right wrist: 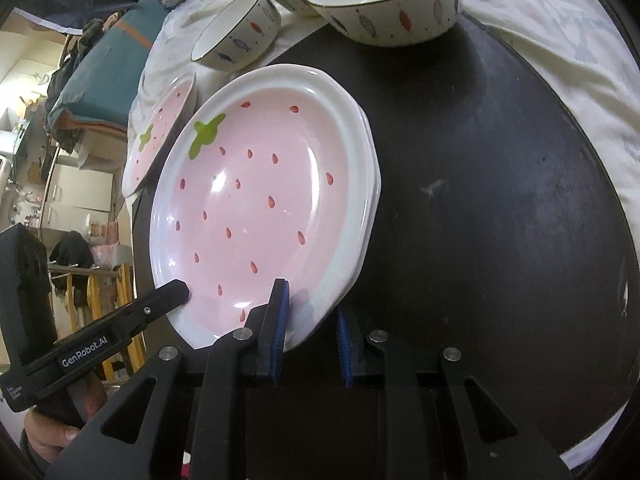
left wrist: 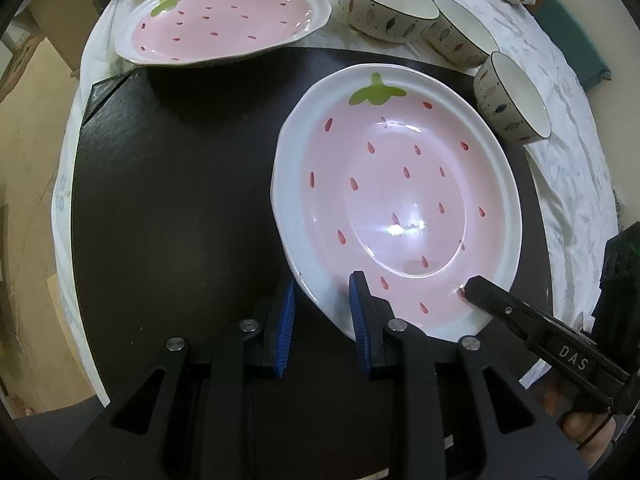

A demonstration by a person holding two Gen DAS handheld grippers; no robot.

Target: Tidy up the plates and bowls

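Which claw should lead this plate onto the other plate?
Left, probably. Both the left claw and right claw pinch the near plate at its rim, but the other plate lies on the left claw's side.

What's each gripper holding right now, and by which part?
Both clamp the near strawberry plate by its near rim: left gripper on one side, right gripper on the other.

"DAS" in white on black arm of right gripper [left wrist: 466, 290], lower right of left wrist view. "GenRobot.AI" on arm of left gripper [right wrist: 182, 292], lower left of right wrist view; smaller print beside it unreadable.
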